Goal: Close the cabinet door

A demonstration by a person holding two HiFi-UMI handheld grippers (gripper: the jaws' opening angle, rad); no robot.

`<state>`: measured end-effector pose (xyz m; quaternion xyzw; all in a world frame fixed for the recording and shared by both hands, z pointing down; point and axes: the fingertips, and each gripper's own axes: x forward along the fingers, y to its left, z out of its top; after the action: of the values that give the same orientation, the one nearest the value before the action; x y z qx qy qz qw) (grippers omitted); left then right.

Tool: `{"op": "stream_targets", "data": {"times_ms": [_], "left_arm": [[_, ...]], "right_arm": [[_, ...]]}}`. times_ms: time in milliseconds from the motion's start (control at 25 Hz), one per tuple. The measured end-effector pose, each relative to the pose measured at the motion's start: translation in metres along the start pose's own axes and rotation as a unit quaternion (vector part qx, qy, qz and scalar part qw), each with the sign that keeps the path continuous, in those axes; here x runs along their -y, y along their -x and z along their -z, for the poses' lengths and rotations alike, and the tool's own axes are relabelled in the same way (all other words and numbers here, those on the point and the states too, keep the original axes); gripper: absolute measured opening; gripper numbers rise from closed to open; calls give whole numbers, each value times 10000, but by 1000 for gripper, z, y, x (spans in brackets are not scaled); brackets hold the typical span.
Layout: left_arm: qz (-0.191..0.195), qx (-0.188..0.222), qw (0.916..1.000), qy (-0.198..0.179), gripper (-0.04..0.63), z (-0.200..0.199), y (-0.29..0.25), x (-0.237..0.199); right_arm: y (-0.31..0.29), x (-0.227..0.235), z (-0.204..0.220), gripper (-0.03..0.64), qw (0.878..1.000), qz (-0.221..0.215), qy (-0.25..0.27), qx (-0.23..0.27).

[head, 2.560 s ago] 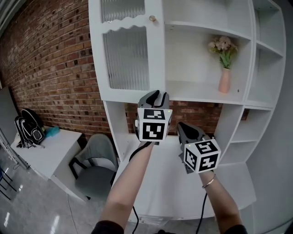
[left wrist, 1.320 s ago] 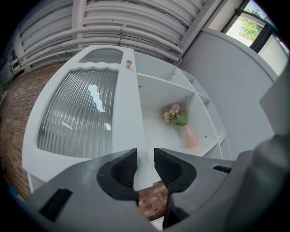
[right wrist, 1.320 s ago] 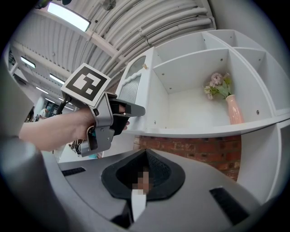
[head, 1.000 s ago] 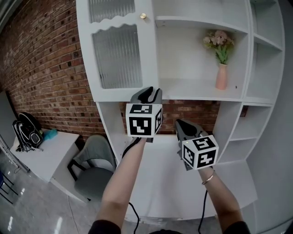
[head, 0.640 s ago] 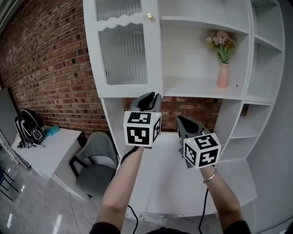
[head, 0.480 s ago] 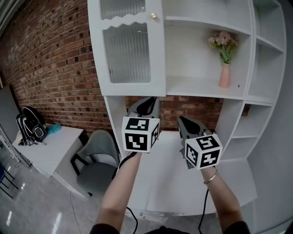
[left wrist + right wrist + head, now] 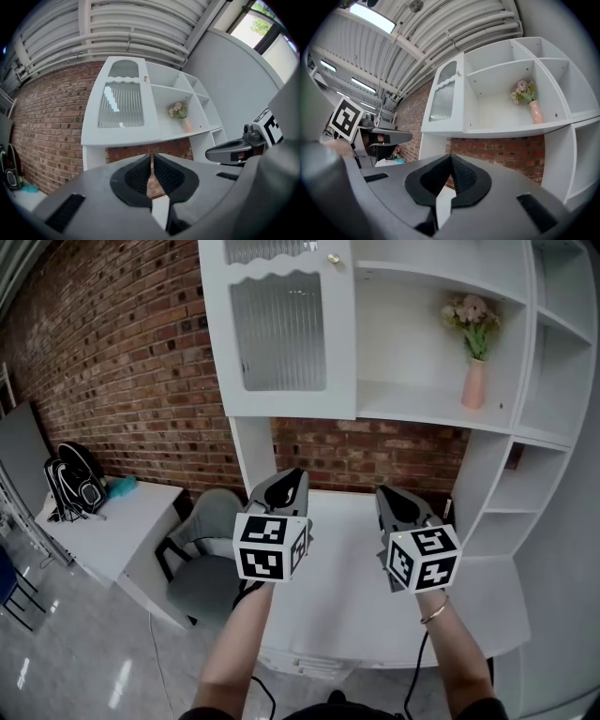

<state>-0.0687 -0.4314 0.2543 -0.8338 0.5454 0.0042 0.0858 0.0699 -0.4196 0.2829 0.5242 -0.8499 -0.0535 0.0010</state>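
Left tool (image 7: 292, 476) lowered, closing empty, door (image 7: 278, 334) cropped

We see a red brick wall (image 7: 122, 362) at the back. In front of it stands a white side table (image 7: 122, 540), with a grey chair (image 7: 202, 563) just beside. Glossy grey floor (image 7: 66, 652) spreads below the wall; white ceiling pipes (image 7: 122, 33) and strip lights (image 7: 370, 18) run above it.

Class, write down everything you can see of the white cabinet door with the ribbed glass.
The cabinet door is white and painted-looking, with a tall ribbed glass pane under a scalloped edge and a smaller arched pane above. A small gold knob sits near its upper right edge. It stands upright at the shelf unit's left, apparently shut flush with the front. Nothing touches it.
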Motion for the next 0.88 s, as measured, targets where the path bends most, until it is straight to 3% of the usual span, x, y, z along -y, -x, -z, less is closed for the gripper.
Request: {"op": "stream_targets", "data": {"times_ms": [440,880], "left_arm": [[-315,-488,9983,9,15,65,65,-11],[-644,-919,9927,446,15,128,124,-20]], "right_arm": [[29,-39,44,2,9988,-256,-362,-225],[53,-57,84,0,9960,-325,-655,-521]]}}
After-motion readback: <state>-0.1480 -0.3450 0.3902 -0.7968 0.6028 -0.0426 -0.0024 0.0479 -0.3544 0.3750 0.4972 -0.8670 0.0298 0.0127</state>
